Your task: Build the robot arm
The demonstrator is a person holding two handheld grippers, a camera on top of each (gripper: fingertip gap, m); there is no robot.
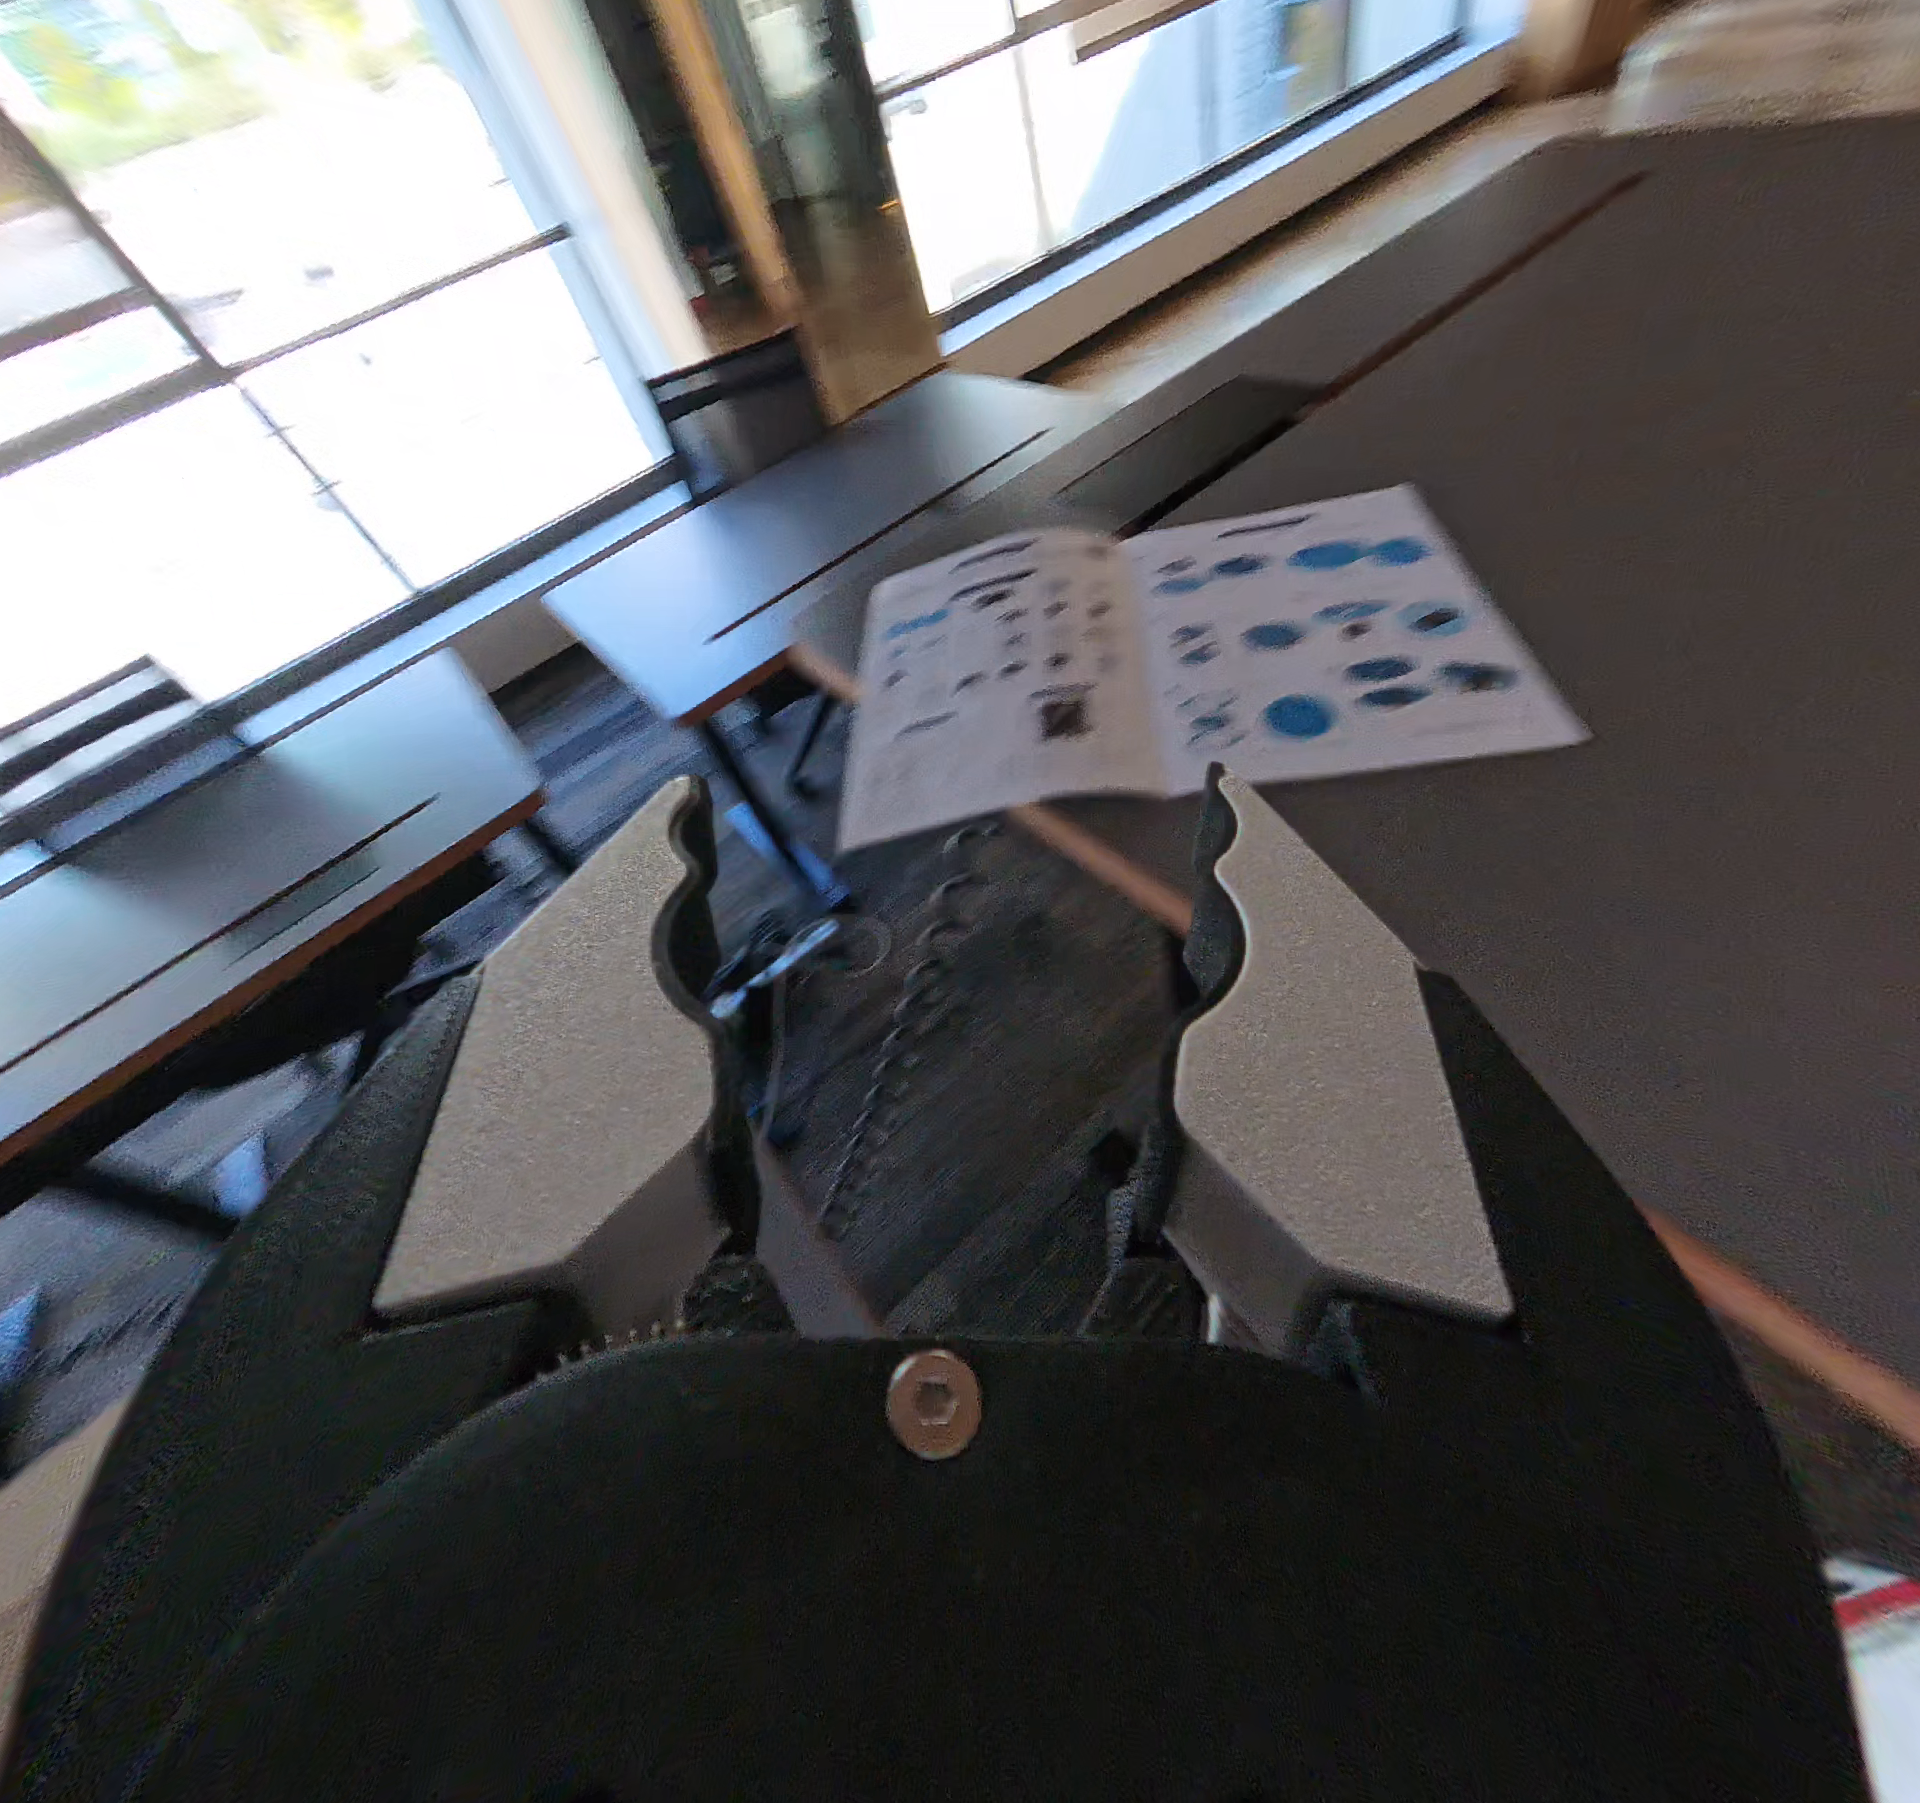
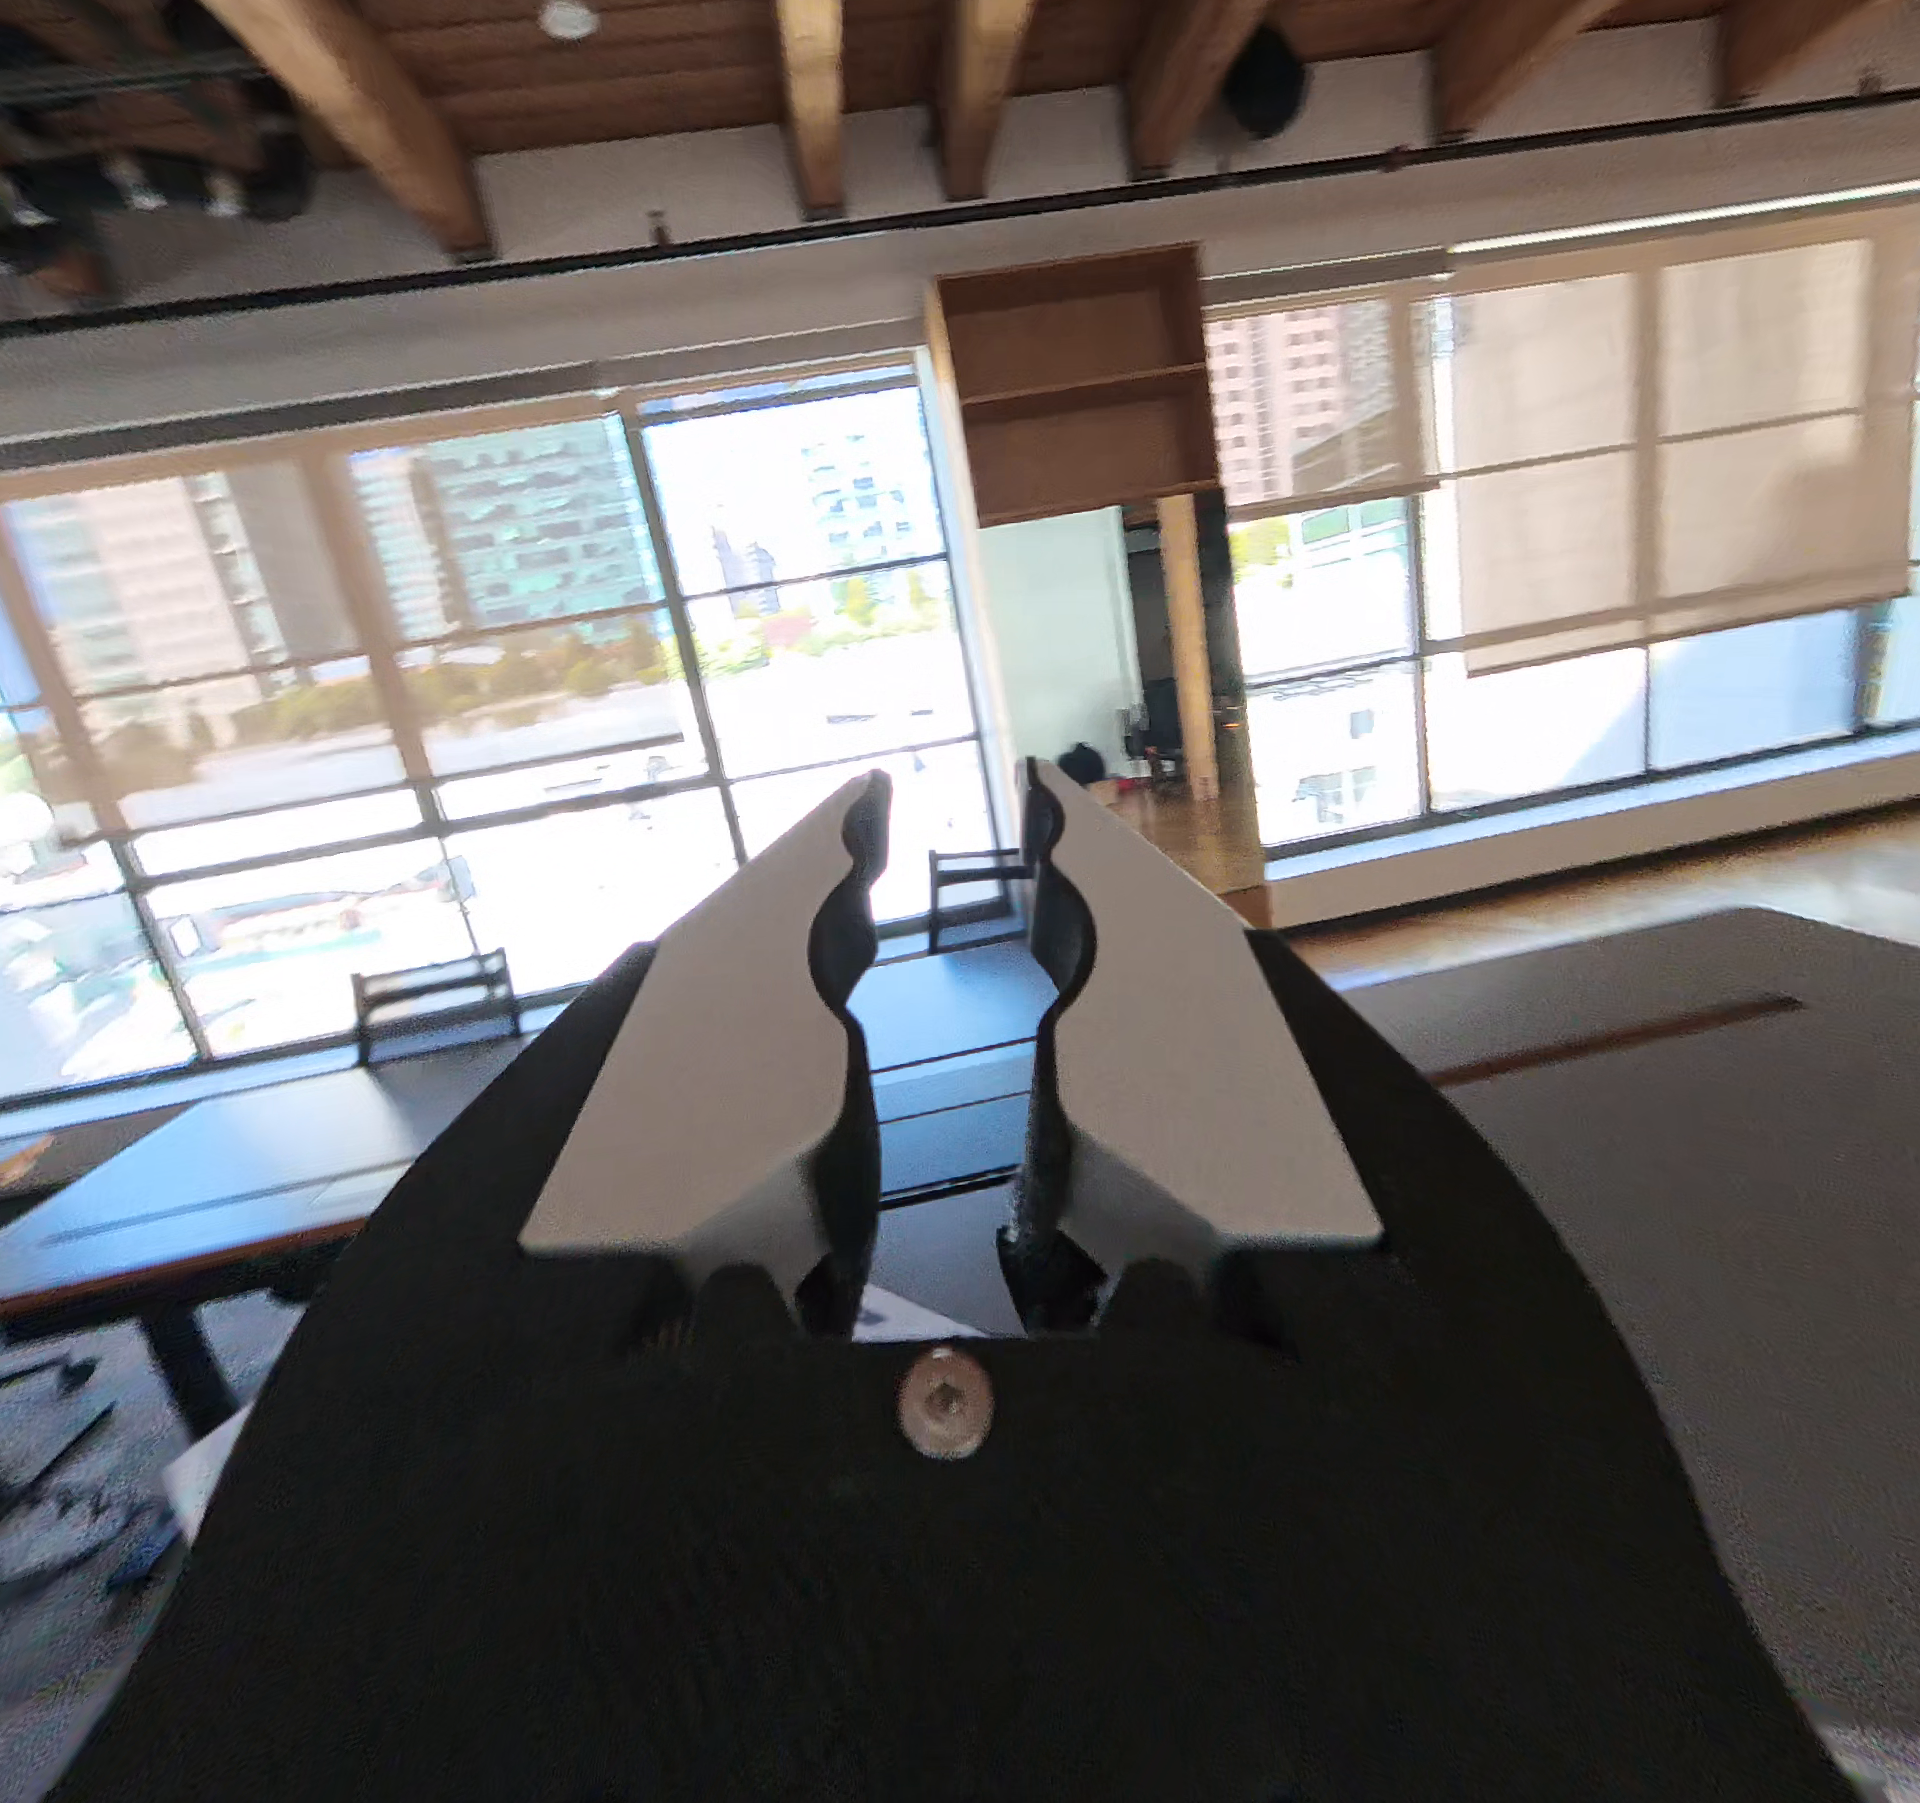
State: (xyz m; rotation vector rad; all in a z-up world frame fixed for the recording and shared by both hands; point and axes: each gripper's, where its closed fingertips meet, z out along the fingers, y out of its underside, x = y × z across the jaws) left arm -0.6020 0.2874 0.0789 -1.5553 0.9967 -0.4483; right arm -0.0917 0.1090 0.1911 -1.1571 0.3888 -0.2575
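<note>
Left wrist view. Picture blurred by motion. Left gripper (image 1: 956, 797) held in the air off the near-left edge of a dark table (image 1: 1662, 506), jaws spread wide, nothing between them. Just beyond the fingertips lies an open printed leaflet (image 1: 1195, 652), white with blue and black marks. Its right page lies flat on the table near the edge; its left page overhangs the edge and looks lifted. The right fingertip sits close to the leaflet's near edge; touching or just short, cannot tell. Below, between the fingers, dark patterned floor (image 1: 966, 1078) and the legs of a further table. Two more dark tables (image 1: 260, 849) stand to the left, along a wall of windows (image 1: 312, 299). A white and red item shows at the lower right corner of the picture, too cut off to name.

Right wrist view. Right gripper (image 2: 956, 787) raised and pointing across the room toward the windows (image 2: 520, 662), well above the table (image 2: 1714, 1130). Jaws partly parted, a narrow gap, holding nothing. Wooden ceiling beams (image 2: 810, 39) overhead; an empty wooden shelf unit (image 2: 1081, 382) between window bays. Only a sliver of white paper shows low between the fingers.

Judgement: neither gripper has a hold on anything; the left is the one nearest the leaflet.
</note>
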